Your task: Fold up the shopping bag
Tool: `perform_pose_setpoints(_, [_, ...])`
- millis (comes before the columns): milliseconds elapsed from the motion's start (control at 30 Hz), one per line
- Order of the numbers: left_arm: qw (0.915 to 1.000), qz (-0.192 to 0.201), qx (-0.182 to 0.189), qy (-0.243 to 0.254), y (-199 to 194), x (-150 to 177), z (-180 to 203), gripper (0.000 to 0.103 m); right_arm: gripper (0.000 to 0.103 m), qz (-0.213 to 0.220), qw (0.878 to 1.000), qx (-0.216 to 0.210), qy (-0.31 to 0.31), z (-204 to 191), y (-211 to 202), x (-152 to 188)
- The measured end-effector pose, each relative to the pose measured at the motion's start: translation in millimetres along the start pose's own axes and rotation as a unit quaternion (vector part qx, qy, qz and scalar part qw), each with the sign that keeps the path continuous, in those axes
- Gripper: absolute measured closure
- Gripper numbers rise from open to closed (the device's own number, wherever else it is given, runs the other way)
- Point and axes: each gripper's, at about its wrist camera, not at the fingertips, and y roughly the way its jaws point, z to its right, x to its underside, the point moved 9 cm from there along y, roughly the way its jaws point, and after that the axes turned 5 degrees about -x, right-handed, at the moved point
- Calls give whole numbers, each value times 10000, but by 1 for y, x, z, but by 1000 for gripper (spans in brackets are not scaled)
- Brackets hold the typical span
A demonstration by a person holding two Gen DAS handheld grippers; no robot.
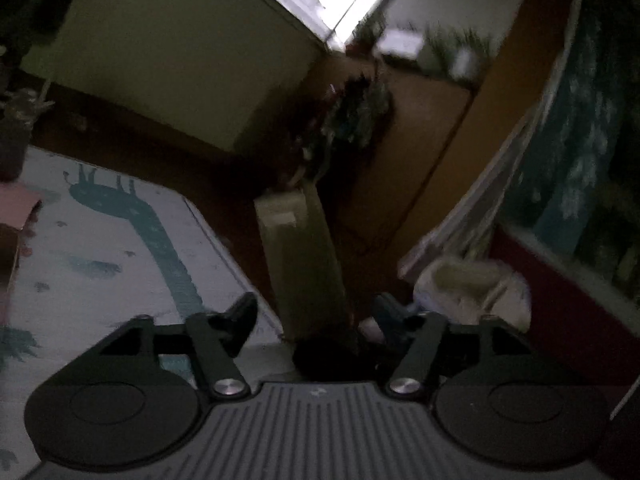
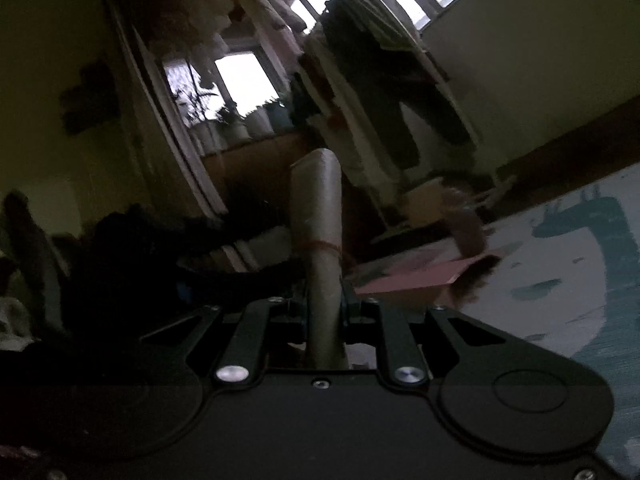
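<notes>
Dim, blurred frames. Left view, from the left: pale rug (image 1: 100, 248) with a teal giraffe print; pink box (image 1: 16, 204) at the far left edge. Left gripper (image 1: 316, 316) spread wide, fingers well apart and closed on nothing. Folded bag (image 1: 300, 256), a long olive-tan strip, standing up between the two fingers and touching neither as far as visible; lower end lost in shadow near the gripper body. Right of it, a crumpled pale bundle (image 1: 472, 288) against a dark red base.

Right view, from the left: dark clutter, unreadable. Window (image 2: 244, 80) with plants on the sill. Right gripper (image 2: 324, 308) narrowed, clamped on the bag (image 2: 316, 208) near its lower end; bag rolled or folded into a tight upright strip, a thin red band (image 2: 324, 246) around it just above the fingers. Further right, pink box (image 2: 416, 276), then rug (image 2: 560, 264).
</notes>
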Motion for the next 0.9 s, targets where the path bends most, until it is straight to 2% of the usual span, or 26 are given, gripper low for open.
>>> perform_pose_setpoints(133, [9983, 325, -109, -471, -6, -12, -33, 31, 88, -564, 9943, 594, -677, 8, 12, 18])
perform_pose_setpoints(300, [9908, 537, -222, -1221, -1, -5, -86, 25, 87, -1258, 9715, 1325, -1512, 19, 25, 39])
perform_pose_setpoints(500, [9721, 266, -578, -2259, 4, 55, -146, 24, 87, -2058, 9227, 2057, -2528, 30, 40, 62])
perform_pose_setpoints(567, [9713, 233, -602, -2289, 2, 53, -153, 24, 86, -2242, 8965, 2202, -3123, 29, 52, 71])
perform_pose_setpoints(600, [9710, 236, -618, -2299, 1, 51, -156, 24, 79, -2315, 8801, 2279, -3462, 28, 60, 76])
perform_pose_setpoints(633, [9707, 325, -655, -2287, -2, 46, -159, 24, 60, -2374, 8667, 2326, -3720, 27, 66, 80])
perform_pose_setpoints(700, [9694, 434, -748, -2299, -6, 41, -166, 24, 46, -2461, 8515, 2336, -3999, 26, 76, 88])
perform_pose_setpoints(733, [9684, 465, -801, -2317, -7, 39, -169, 24, 46, -2513, 8482, 2312, -4050, 24, 79, 91])
perform_pose_setpoints(833, [9686, 443, -930, -2262, -9, 39, -173, 24, 42, -2674, 8602, 2123, -3788, 20, 77, 97])
perform_pose_setpoints(900, [9723, 396, -979, -2087, -10, 38, -169, 24, 37, -2615, 8699, 2084, -3625, 14, 69, 92])
